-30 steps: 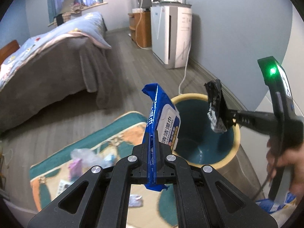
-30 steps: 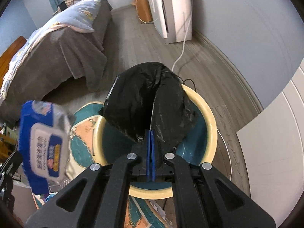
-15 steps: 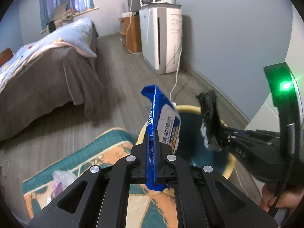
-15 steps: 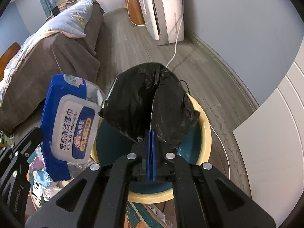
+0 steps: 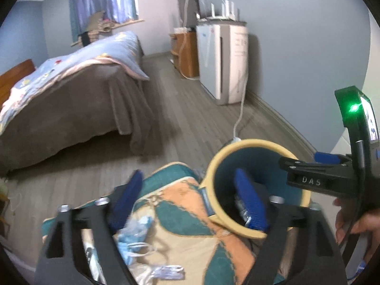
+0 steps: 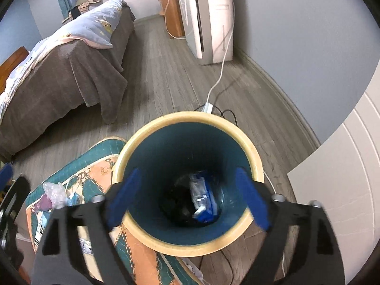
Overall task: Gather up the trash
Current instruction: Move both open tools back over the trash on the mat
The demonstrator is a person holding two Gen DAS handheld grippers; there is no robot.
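Both the left gripper (image 5: pixel 190 194) and right gripper (image 6: pixel 187 197) gape wide and empty above the yellow-rimmed bin (image 6: pixel 251 149), where the blue wipes pack (image 6: pixel 204 201) and black bag (image 6: pixel 175 204) lie at the bottom.

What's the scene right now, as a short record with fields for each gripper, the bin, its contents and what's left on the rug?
left gripper: open, empty
right gripper: open, empty, above the bin
bin: upright, yellow rim, teal inside
bin contents: blue wipes pack beside black bag at the bottom
rug: scattered plastic scraps not yet collected
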